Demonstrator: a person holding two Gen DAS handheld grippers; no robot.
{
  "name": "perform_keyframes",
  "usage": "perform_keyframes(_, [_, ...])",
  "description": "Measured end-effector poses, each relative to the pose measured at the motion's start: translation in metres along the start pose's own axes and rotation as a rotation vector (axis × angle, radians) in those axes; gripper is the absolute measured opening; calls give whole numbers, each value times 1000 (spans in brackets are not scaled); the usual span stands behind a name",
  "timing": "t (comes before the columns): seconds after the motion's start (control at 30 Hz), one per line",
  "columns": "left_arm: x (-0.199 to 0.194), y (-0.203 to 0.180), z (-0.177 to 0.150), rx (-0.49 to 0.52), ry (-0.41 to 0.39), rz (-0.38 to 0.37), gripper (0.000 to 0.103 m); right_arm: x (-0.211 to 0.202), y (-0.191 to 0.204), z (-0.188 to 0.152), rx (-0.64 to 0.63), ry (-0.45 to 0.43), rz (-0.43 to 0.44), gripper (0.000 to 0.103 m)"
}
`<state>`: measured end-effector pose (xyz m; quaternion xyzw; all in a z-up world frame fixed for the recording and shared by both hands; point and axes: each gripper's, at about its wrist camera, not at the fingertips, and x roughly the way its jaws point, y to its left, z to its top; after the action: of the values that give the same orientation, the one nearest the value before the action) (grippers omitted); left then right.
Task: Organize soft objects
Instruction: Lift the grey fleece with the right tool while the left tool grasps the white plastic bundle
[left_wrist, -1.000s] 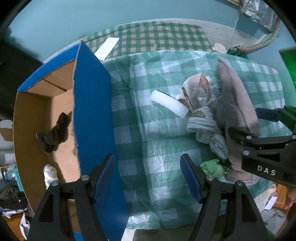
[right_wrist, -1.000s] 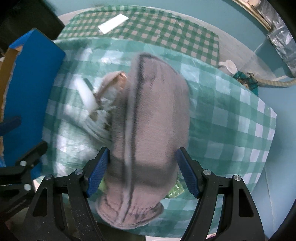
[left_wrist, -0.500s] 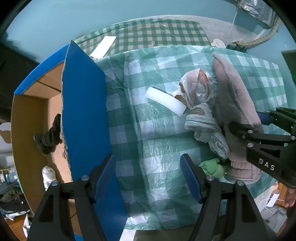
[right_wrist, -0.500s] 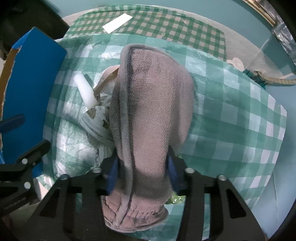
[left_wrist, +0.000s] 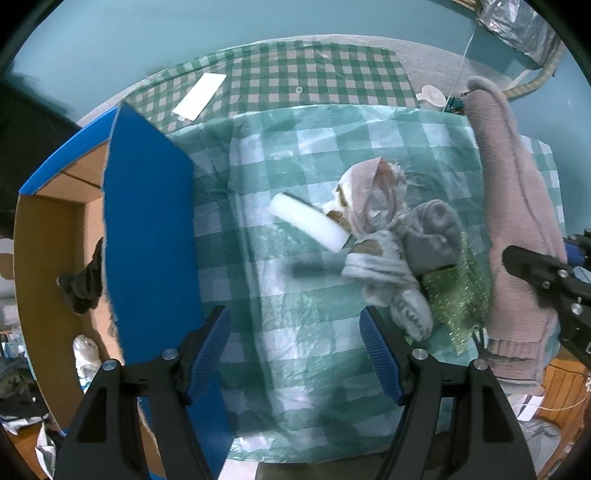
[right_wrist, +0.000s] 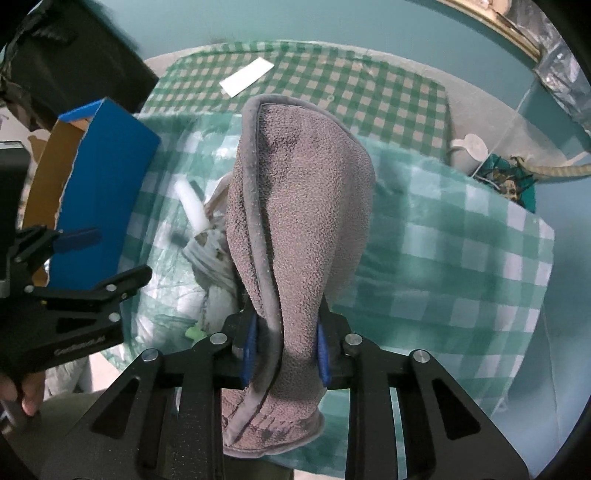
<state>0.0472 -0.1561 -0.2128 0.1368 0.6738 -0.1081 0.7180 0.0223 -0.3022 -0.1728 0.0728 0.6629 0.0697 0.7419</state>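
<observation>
Currently Catalogued: Soft Items on the Checked Cover

Left wrist view. Left gripper (left_wrist: 295, 354): jaws spread wide, nothing between them, poised over the green-checked plastic cover (left_wrist: 295, 369). Cardboard box with blue flap (left_wrist: 147, 258): at the cover's left edge, holding a dark cloth item (left_wrist: 83, 284) and a white crumpled item (left_wrist: 86, 356). White foam cylinder (left_wrist: 308, 225): lying on the cover, one end touching a bundle of pale plastic bags (left_wrist: 373, 236). Grey sock (left_wrist: 434, 236): against the bundle's right side. Glittery green fabric (left_wrist: 456, 295): just beside the sock, partly under the pink-grey fleece mitt (left_wrist: 517, 229). Right gripper: at the right edge, one black finger (left_wrist: 535, 266) crossing the mitt.

Right wrist view. Right gripper (right_wrist: 284, 347): jaws closing, blue pads pressing the fleece mitt (right_wrist: 299, 221) near its cuff; mitt hangs raised above the cover (right_wrist: 461, 258), over the bag bundle (right_wrist: 214, 266). White paper strip (right_wrist: 246, 77): on the far checked cloth (right_wrist: 351, 85).
</observation>
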Motion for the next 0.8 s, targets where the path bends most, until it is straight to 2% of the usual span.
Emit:
perform_keyframes(0.13, [4,-10,8,-13,-1,-24,78,-7,-17,-4,19,-8,-1,25])
perform_keyframes(0.47, [27,-26,21,-73,46,-69,78,-10,-61,-23,79,-1,0,24])
perform_keyframes(0.7, [43,-38,28,-77,66,-47,78,-11,-75,-30,96,6,2,25])
perform_keyframes(0.8, [48,-40,30,-86,69,-60,78,-10,-78,-32,93,10,4,25])
